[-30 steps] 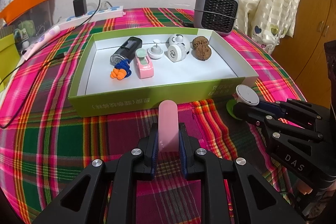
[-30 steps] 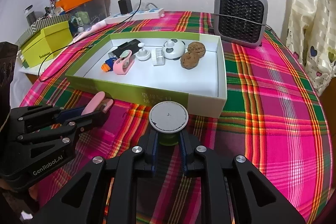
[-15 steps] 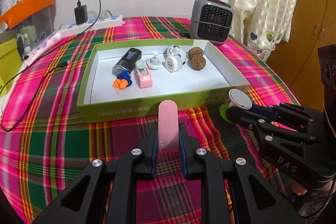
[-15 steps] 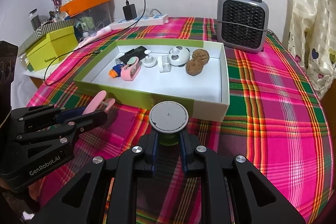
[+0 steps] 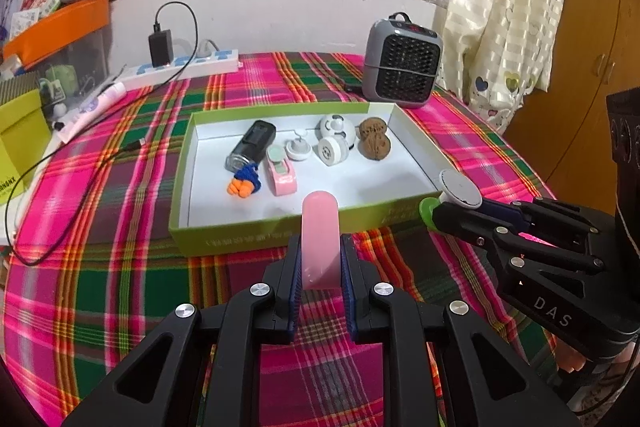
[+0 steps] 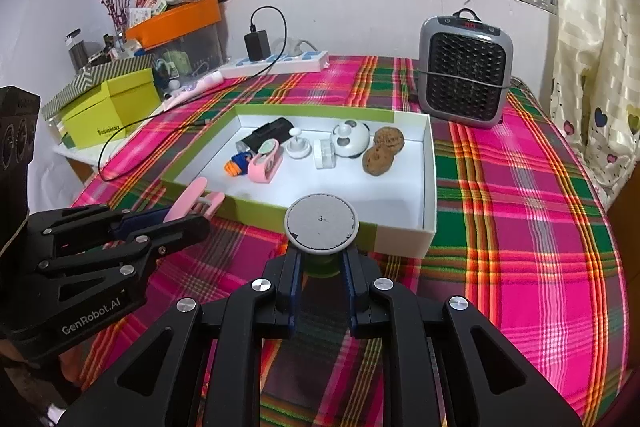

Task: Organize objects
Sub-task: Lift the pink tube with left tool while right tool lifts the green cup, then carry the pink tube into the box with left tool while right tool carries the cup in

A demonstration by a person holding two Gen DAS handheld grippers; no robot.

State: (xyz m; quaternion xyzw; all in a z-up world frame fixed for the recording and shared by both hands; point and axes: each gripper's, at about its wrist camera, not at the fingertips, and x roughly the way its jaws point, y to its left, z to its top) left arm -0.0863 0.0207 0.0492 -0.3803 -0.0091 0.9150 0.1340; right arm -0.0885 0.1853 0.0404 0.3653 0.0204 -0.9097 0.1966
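Observation:
My left gripper (image 5: 320, 269) is shut on a pink clip (image 5: 320, 239) that sticks up between its pads, just short of the near wall of the green box (image 5: 248, 233). My right gripper (image 6: 320, 267) is shut on the green base of a round grey-topped stamp (image 6: 321, 221), also held in front of the box (image 6: 264, 217). Each gripper shows in the other's view: the right gripper (image 5: 440, 211) on the right, the left gripper (image 6: 192, 213) on the left. Inside the box lie a black torch (image 5: 252, 145), a pink tape dispenser (image 5: 282, 173), a panda ball (image 5: 336, 127), two walnuts (image 5: 374, 143) and other small items.
A grey fan heater (image 5: 402, 65) stands behind the box. A white power strip (image 5: 184, 69) with a black charger and a trailing cable (image 5: 60, 187) lie at the back left. A yellow-green box (image 6: 110, 113) and an orange-lidded bin (image 6: 176, 21) sit left. Plaid cloth covers the table.
Both grippers have risen and drawn back from the box, which now looks smaller and farther. The pink clip and the stamp stay gripped.

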